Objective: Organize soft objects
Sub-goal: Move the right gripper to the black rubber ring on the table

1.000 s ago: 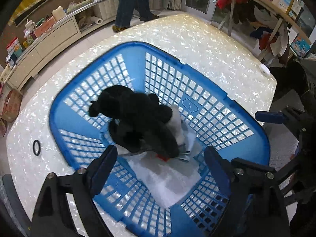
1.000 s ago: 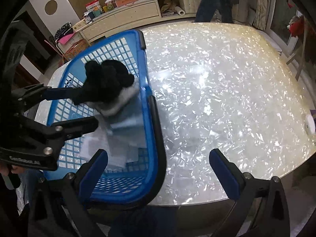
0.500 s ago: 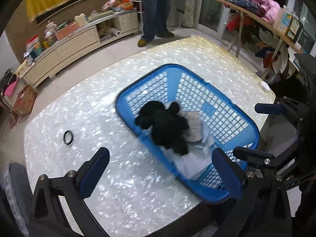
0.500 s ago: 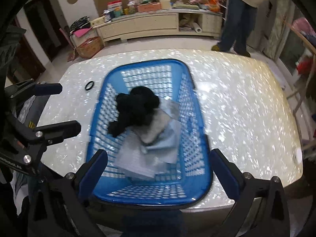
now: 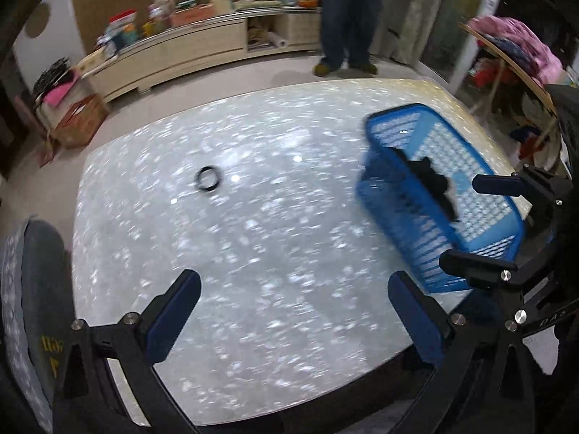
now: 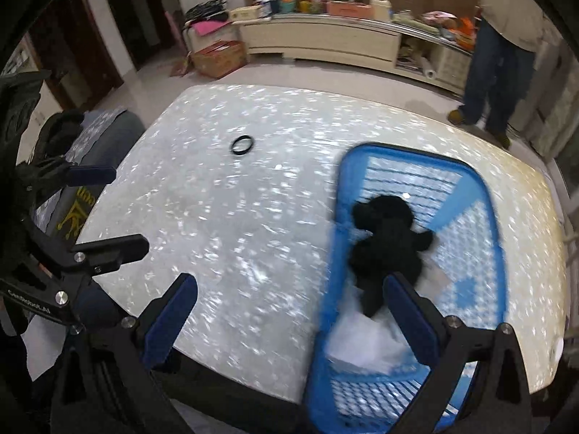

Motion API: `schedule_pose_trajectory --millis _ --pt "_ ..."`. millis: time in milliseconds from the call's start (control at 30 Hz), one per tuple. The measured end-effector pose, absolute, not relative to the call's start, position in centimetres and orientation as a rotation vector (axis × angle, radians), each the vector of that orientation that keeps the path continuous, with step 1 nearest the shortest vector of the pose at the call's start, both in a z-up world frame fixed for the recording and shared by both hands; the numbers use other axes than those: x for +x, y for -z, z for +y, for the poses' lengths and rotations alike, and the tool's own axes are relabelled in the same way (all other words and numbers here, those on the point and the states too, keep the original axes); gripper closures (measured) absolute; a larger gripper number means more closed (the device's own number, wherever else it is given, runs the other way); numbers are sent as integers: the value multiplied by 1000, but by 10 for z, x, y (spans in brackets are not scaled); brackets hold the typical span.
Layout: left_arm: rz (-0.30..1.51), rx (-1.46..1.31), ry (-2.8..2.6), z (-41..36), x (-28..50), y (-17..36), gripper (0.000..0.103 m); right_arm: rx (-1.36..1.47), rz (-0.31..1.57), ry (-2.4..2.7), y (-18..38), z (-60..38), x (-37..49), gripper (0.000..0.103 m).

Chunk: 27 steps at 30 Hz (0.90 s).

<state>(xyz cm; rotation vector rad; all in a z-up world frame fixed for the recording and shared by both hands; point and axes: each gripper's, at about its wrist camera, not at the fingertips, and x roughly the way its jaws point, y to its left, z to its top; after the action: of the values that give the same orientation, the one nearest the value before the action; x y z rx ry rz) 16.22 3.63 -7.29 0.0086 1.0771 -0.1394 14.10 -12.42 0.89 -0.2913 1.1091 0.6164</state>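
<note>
A blue plastic basket (image 6: 494, 224) stands on the pearly white table (image 6: 231, 224), toward its right end. Inside lie a black plush toy (image 6: 387, 242) and pale folded cloths (image 6: 365, 343). My right gripper (image 6: 291, 320) hangs open above the table's near edge, its right finger over the basket's near corner, with nothing between the fingers. My left gripper (image 5: 295, 316) is open and empty over bare tabletop, left of the basket (image 5: 434, 217). Each gripper shows in the other's view: the left gripper (image 6: 101, 213) at the left edge, the right gripper (image 5: 485, 222) in front of the basket.
A small black ring (image 5: 208, 178) lies on the table left of the middle. A grey cushioned chair (image 6: 105, 137) stands at the table's left end. A person (image 6: 499, 36) stands beyond the table by a long low cabinet (image 6: 325, 41). A cluttered clothes rack (image 5: 514, 47) is at the right.
Both grippers have pulled back and up from the basket and swung left. The basket has slid to the right of both views, and the ring and bare tabletop now fill the middle.
</note>
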Motion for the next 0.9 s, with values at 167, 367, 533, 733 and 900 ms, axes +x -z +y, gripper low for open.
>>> schedule_pose_trajectory --millis 167,367,533,733,900 --pt "1075 -64 69 90 155 83 0 -326 1137 -645 9 -76 155 0" --pt "1083 -156 -32 153 158 107 0 -351 1178 -668 38 -24 165 0" --pt "1112 -197 -56 188 170 130 0 -359 1204 -679 65 13 179 0" --pt "1084 -178 -18 212 189 150 0 -345 1189 -654 83 44 204 0" --pt "1087 -168 -88 234 212 170 0 -338 1199 -613 99 65 231 0"
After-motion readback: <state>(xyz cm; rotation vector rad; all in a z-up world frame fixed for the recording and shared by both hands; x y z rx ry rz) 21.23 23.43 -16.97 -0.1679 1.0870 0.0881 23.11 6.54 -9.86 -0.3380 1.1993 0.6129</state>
